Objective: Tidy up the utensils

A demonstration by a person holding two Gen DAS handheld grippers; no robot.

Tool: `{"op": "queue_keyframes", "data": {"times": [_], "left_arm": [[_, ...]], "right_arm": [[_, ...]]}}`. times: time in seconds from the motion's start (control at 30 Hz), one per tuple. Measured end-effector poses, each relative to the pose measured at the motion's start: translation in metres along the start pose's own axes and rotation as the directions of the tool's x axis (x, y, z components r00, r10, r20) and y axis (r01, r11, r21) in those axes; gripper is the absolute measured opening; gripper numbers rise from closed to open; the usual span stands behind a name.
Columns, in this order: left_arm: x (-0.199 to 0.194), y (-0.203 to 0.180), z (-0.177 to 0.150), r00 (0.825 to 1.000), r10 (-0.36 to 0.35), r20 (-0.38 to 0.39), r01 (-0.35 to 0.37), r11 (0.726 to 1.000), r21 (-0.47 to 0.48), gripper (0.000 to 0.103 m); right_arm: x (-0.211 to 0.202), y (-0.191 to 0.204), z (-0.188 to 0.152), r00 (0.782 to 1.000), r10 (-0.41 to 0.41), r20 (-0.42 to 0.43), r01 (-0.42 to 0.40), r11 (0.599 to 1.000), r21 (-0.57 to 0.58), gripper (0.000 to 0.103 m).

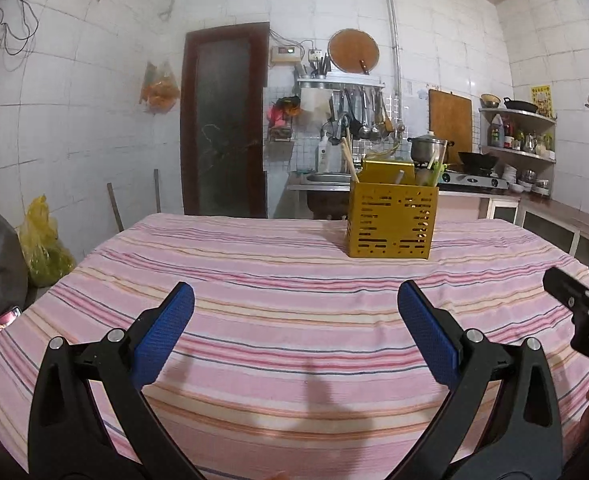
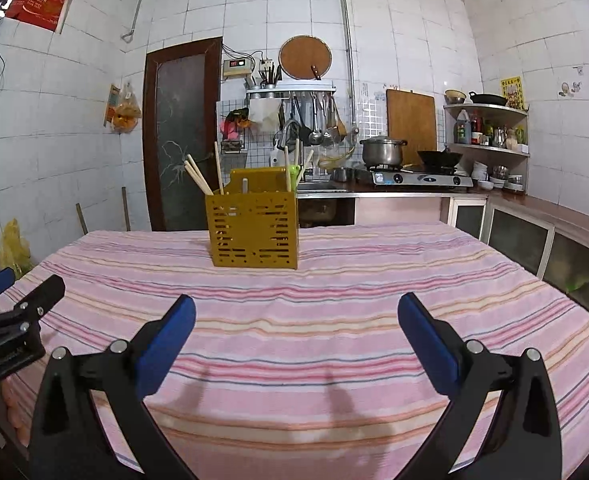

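The yellow utensil holder (image 2: 253, 227) stands upright on the striped tablecloth (image 2: 334, 300), chopsticks (image 2: 198, 178) leaning inside. Well short of it, left gripper (image 1: 294, 312) and right gripper (image 2: 296, 324) hover spread wide, empty — seemingly nothing left to collect.

A worktop (image 2: 374, 280) is covered by a pink striped cloth (image 2: 294, 340). A yellow slotted utensil holder (image 2: 253, 232) stands upright on the cloth toward the far edge, with chopsticks (image 2: 198, 178) leaning inside it.
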State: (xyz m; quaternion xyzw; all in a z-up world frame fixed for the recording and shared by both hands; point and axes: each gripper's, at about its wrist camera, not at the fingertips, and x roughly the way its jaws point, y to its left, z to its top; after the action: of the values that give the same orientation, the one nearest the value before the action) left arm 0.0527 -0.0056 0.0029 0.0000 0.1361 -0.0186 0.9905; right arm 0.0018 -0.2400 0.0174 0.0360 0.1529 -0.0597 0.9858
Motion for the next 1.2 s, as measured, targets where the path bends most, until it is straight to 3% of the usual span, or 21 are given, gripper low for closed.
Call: {"op": "queue_keyframes", "data": {"times": [1.2], "left_arm": [[-0.002,-0.004,-0.006,1.000,0.003,0.030,-0.004,1.000,0.011,0.098]], "right_arm": [[-0.010,0.013,-0.002,0.999,-0.023,0.044,0.026,0.998,-0.061,0.099]]}}
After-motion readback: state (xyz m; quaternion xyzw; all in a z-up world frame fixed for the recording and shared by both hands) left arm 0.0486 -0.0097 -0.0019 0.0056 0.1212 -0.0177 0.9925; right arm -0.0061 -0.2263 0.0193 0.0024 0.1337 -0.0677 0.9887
